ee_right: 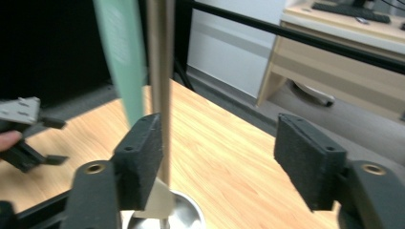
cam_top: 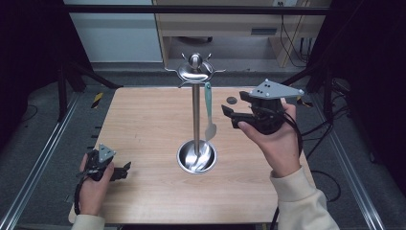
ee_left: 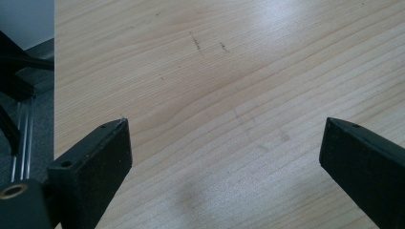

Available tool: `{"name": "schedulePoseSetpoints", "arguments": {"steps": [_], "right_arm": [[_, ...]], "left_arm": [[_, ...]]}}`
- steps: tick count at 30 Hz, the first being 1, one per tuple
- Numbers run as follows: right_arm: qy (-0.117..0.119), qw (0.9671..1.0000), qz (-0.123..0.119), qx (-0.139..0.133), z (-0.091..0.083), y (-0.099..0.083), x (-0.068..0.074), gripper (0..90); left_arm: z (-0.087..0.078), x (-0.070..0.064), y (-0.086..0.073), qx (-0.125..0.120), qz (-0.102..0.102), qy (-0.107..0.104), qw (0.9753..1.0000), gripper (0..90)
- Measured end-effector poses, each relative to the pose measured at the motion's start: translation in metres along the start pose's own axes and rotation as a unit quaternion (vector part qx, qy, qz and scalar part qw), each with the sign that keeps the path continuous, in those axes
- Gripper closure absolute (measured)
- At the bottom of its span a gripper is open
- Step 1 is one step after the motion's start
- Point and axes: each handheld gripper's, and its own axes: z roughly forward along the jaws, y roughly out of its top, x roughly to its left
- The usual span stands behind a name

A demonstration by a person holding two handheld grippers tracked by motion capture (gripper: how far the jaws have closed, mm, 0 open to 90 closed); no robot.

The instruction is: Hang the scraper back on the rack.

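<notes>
Reaching for the Green Spatula

Resting near the left edge of the table [cam_top: 143, 120], the left gripper [cam_top: 125, 170] lies low on the wood. Its jaws stand wide apart with nothing between them. It seems to be waiting out of the way, so the other hand has room to work.

In the middle stands a shiny metal stand [cam_top: 196, 115] with a round base and hooks at the top. A green spatula [cam_top: 209, 112] hangs from one hook on the right side of the pole, with its pale blade down near the base.

To the right, the right gripper [cam_top: 229, 111] is held up in the air by a hand [cam_top: 275, 141]. It points left at the spatula and is close to it. Its jaws are open and hold nothing. In the right gripper view, the spatula [ee_right: 122, 62] and the pole sit just past the left jaw, not yet between the two.

The pole stands just beside the spatula, so the jaws could bump it or grab it by mistake. A small dark disc [cam_top: 231, 100] lies on the table behind the gripper.
</notes>
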Motion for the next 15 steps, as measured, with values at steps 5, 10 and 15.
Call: {"name": "schedulePoseSetpoints", "arguments": {"steps": [5, 10, 15], "right_arm": [[-0.049, 0.9988, 0.002, 0.003, -0.003, -0.021, -0.012, 17.4], [-0.062, 0.9981, 0.006, 0.005, -0.008, -0.043, -0.022, 10.8], [-0.062, 0.998, 0.012, 0.004, -0.012, -0.065, -0.027, 8.1]], "left_arm": [[-0.001, 0.0, 0.0, -0.004, -0.001, 0.004, 1.0, 3.4], [-0.002, 0.0, 0.002, -0.014, 0.0, 0.009, 0.9999, 3.2], [-0.002, 0.0, 0.002, -0.021, 0.002, 0.014, 0.9997, 3.2]]}}
